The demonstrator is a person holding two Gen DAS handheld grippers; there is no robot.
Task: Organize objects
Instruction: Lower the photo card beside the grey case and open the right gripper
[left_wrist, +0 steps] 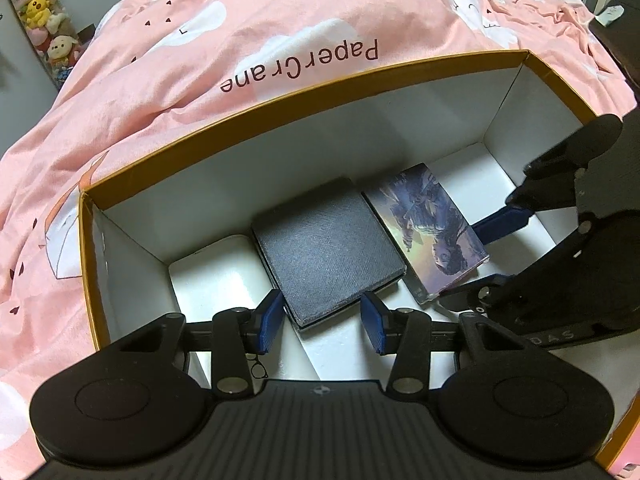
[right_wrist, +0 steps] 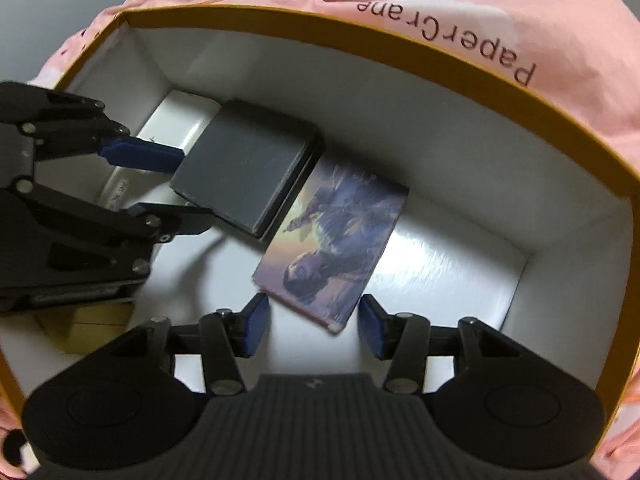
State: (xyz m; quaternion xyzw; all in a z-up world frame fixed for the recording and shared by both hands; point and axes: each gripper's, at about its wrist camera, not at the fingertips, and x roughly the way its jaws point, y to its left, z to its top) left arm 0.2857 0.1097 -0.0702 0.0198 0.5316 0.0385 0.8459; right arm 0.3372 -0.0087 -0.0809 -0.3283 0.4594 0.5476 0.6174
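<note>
An orange-rimmed box with a white inside lies on a pink bedspread. A dark grey textured case lies flat in it, with a white flat item to its left and an illustrated card box to its right. My left gripper straddles the near corner of the grey case, one pad against each side of it. My right gripper stands open, and the near end of the illustrated card box lies between its pads with gaps on both sides.
The pink bedspread printed "PaperCrane" surrounds the box. Plush toys are piled at the far left. The white box floor shows to the right of the card box. A tan object sits by the box's near-left wall.
</note>
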